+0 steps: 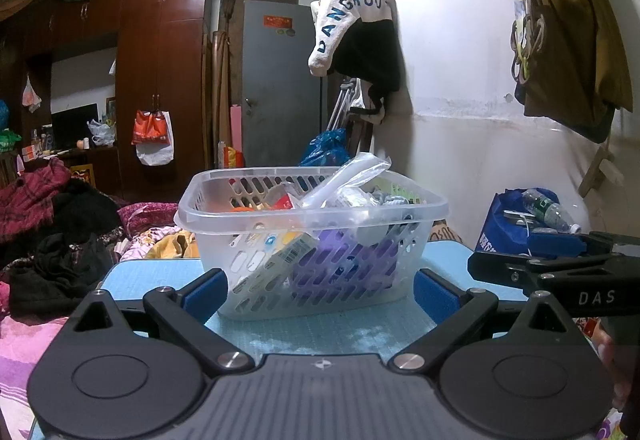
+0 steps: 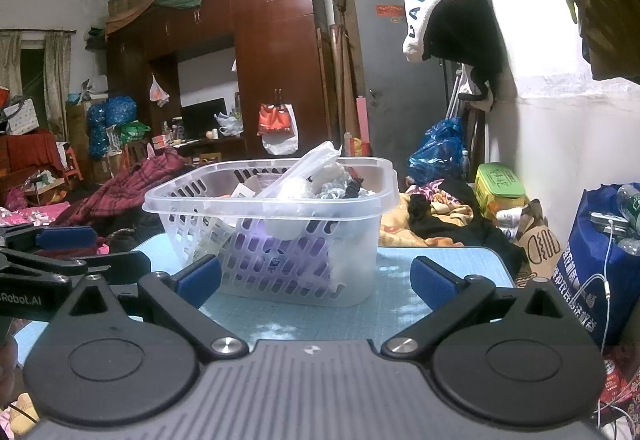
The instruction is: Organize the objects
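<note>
Left tongs (image 1: 320,290) spread wide, nothing between the blue pads (image 1: 208,290), low over the near edge of the worktop (image 1: 320,332). Right tongs (image 2: 316,280) likewise released, empty, same height, just right of the left pair; each shows at the side of the other's view.

Straight ahead of both: clear slotted plastic basket (image 1: 312,240) standing upright on the light-blue gridded worktop, apart from the pads, near but not touching. In the left wrist view it sits centred between the fingers; in the right wrist view (image 2: 272,228) slightly left of centre.

Basket is full. A clear plastic sleeve (image 1: 348,176) with a white utensil-like thing pokes out over the rim, tilted up to the right. Purple item (image 1: 344,260) low inside, a barcoded box (image 1: 280,260) leaning against the front wall, an orange piece (image 1: 244,208) and whitish crumpled bits near the top. Exact contents hard to tell through the slots.

Beyond the worktop: bed with heaped clothes (image 1: 52,224), dark red wardrobe (image 1: 160,80), grey door (image 1: 276,80), white-and-black garment (image 1: 352,24) hanging on the wall. Right side: blue bag (image 2: 600,268) with a bottle, green-lidded box (image 2: 500,184).
</note>
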